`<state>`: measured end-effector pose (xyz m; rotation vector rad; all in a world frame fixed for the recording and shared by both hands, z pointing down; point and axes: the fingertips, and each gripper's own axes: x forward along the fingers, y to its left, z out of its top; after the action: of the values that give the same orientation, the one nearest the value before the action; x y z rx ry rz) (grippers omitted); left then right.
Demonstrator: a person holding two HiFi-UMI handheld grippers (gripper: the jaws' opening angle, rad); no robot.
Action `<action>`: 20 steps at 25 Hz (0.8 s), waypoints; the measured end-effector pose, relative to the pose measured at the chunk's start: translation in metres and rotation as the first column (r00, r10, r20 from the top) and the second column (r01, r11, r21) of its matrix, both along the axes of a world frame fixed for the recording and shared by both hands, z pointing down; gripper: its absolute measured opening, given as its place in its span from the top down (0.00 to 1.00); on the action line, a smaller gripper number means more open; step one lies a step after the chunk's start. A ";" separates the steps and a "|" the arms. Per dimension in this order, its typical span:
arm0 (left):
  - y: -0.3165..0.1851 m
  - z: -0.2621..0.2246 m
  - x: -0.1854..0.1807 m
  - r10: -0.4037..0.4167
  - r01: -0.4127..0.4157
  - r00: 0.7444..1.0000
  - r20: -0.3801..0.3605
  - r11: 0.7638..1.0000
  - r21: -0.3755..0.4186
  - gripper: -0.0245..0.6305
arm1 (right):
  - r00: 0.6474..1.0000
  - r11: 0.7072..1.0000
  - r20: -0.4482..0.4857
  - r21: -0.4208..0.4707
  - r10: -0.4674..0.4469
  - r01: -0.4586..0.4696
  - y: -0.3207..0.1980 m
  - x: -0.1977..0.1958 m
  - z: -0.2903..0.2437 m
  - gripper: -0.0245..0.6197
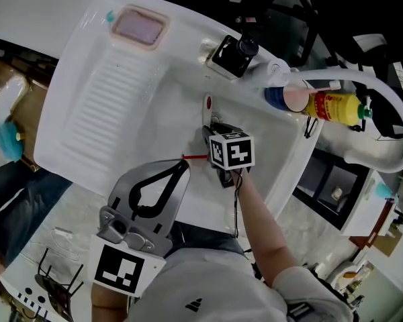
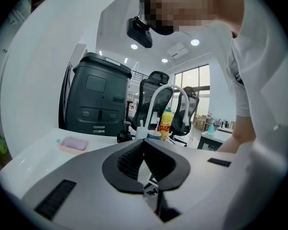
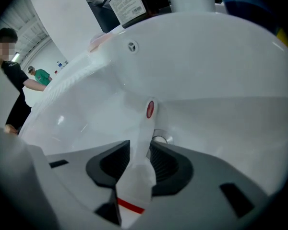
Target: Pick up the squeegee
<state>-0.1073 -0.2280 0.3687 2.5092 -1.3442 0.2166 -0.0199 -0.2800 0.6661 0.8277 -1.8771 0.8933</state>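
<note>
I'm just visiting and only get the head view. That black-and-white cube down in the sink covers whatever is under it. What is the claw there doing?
Observer: The right gripper view shows the right gripper straddling the squeegee, with its white handle running between the two jaws.
Operator: So has it grabbed it?
Observer: Not yet, it seems. The pads stand apart on either side and do not press the handle.
Operator: Anything else hiding under there?
Observer: A metal drain ring lies just past the jaw tips, beside the handle.
</note>
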 end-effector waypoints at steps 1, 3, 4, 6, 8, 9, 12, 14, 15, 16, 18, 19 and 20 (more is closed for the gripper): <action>0.000 0.000 -0.001 -0.001 0.001 1.000 0.001 1.000 0.000 0.94 | 1.000 1.000 -0.008 -0.004 -0.003 0.003 0.000 0.000 0.003 0.77; 0.000 0.001 -0.002 -0.003 0.003 1.000 0.005 1.000 0.000 0.94 | 1.000 1.000 -0.023 -0.012 -0.010 0.009 0.000 -0.001 0.008 0.76; 0.000 0.002 -0.003 -0.004 0.004 1.000 0.007 1.000 -0.001 0.94 | 0.999 1.000 -0.032 -0.014 -0.013 0.012 0.000 -0.001 0.011 0.76; 0.000 0.004 -0.005 -0.009 0.009 1.000 0.009 1.000 -0.006 0.94 | 0.998 1.000 -0.054 -0.013 -0.017 0.016 -0.001 -0.001 0.015 0.75; 0.000 0.006 -0.006 -0.013 0.013 1.000 0.008 1.000 -0.010 0.94 | 0.997 1.000 -0.074 -0.012 -0.021 0.020 -0.001 -0.002 0.019 0.75; 0.000 0.006 -0.007 -0.015 0.015 1.000 0.008 1.000 -0.012 0.94 | 0.996 1.000 -0.082 -0.014 -0.024 0.023 -0.002 -0.002 0.021 0.75; -0.001 0.007 -0.009 -0.018 0.018 1.000 0.007 1.000 -0.013 0.94 | 0.996 0.999 -0.091 -0.026 -0.026 0.024 -0.002 -0.003 0.026 0.74; -0.002 0.008 -0.010 -0.019 0.019 1.000 0.006 1.000 -0.013 0.94 | 0.996 0.999 -0.086 -0.031 -0.019 0.016 -0.003 -0.004 0.027 0.74; -0.002 0.008 -0.011 -0.020 0.020 1.000 0.006 1.000 -0.014 0.94 | 0.996 0.999 -0.083 -0.033 -0.017 0.014 -0.004 -0.005 0.027 0.74; -0.003 0.009 -0.011 -0.021 0.021 1.000 0.005 1.000 -0.014 0.94 | 0.997 0.999 -0.082 -0.034 -0.016 0.014 -0.004 -0.005 0.027 0.74; -0.003 0.009 -0.011 -0.022 0.022 1.000 0.002 1.000 -0.014 0.94 | 0.997 0.999 -0.077 -0.036 -0.020 0.017 -0.004 -0.006 0.027 0.74; -0.003 0.009 -0.011 -0.022 0.022 1.000 0.000 1.000 -0.014 0.94 | 0.997 0.999 -0.071 -0.038 -0.024 0.021 -0.004 -0.006 0.027 0.74; -0.003 0.009 -0.011 -0.021 0.021 1.000 -0.001 1.000 -0.013 0.94 | 0.997 0.999 -0.066 -0.039 -0.029 0.026 -0.004 -0.007 0.027 0.74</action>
<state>-0.1179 -0.2312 0.3775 2.4826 -1.3633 0.2184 -0.0272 -0.2840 0.6934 0.7971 -1.8049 0.8714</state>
